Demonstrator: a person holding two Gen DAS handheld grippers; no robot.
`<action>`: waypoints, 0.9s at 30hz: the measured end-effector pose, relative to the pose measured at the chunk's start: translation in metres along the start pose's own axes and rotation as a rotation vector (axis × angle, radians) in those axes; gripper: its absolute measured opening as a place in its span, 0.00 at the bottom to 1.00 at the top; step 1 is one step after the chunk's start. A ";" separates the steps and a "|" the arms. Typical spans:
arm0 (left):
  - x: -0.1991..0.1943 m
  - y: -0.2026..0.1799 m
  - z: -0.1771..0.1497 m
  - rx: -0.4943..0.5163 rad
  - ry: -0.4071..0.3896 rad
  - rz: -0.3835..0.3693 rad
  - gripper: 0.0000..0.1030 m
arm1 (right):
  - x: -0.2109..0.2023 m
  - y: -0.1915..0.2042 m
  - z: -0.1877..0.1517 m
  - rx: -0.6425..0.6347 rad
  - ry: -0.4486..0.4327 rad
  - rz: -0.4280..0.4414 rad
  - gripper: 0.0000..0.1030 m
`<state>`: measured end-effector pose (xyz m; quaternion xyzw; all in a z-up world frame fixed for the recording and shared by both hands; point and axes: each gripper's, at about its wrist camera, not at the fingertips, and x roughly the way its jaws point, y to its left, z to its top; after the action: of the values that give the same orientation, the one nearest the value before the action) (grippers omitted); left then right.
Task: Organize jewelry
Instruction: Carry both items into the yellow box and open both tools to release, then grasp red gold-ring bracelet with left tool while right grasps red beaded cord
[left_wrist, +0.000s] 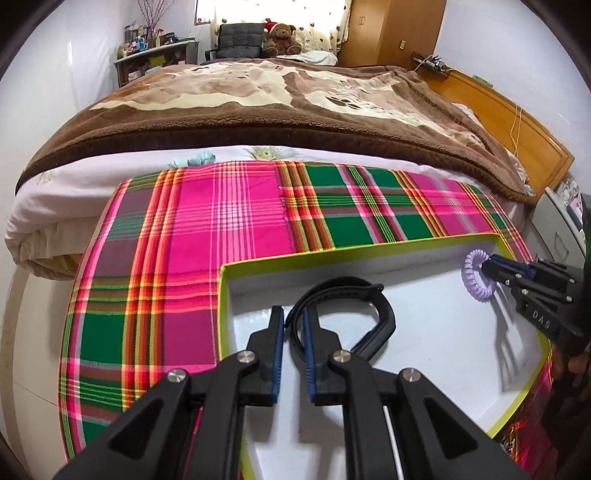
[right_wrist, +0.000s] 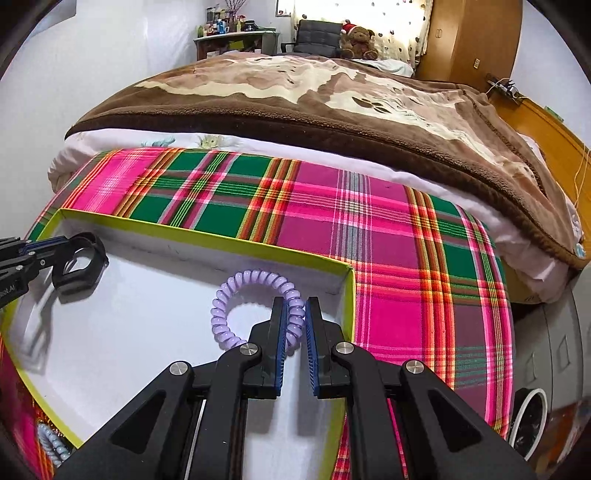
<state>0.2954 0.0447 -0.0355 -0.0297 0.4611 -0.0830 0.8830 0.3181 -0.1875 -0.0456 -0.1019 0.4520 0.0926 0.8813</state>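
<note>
Both grippers are working over plaid cloth (left_wrist: 229, 236) beside the bed (left_wrist: 258, 103) — left gripper (left_wrist: 293, 325) clenching a black watch band (left_wrist: 373, 314), right gripper (right_wrist: 294, 314) pinching a lilac coil bracelet (right_wrist: 229, 295) — inside the white tray (left_wrist: 406, 251).

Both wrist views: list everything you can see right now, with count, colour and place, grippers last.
Box: one, white inside with a yellow-green rim, on the plaid cloth.
Watch band: one, black, at the box's left end.
Spiral hair tie: one, lilac, at the box's right end.
Second spiral tie: one, pale blue, outside the box's near rim, mostly hidden.
Plaid cloth: one, pink, green and red, under the box.
Blanket: one, brown and cream, on the bed.
Teddy bear: one, brown with a red hat, at the far end.
Left gripper: black, closed on the watch band.
Right gripper: black, closed on the spiral hair tie.
</note>
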 end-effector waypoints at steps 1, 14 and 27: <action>0.000 0.000 0.000 -0.001 -0.001 0.002 0.11 | 0.000 0.000 0.000 -0.004 -0.001 -0.004 0.10; -0.036 -0.004 -0.006 0.004 -0.070 -0.036 0.37 | -0.027 0.003 -0.002 0.025 -0.090 0.032 0.45; -0.111 -0.004 -0.085 -0.003 -0.087 -0.101 0.38 | -0.110 0.000 -0.070 0.081 -0.157 0.179 0.45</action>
<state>0.1635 0.0624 0.0063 -0.0577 0.4203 -0.1253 0.8969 0.2009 -0.2137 0.0043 -0.0179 0.3925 0.1603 0.9055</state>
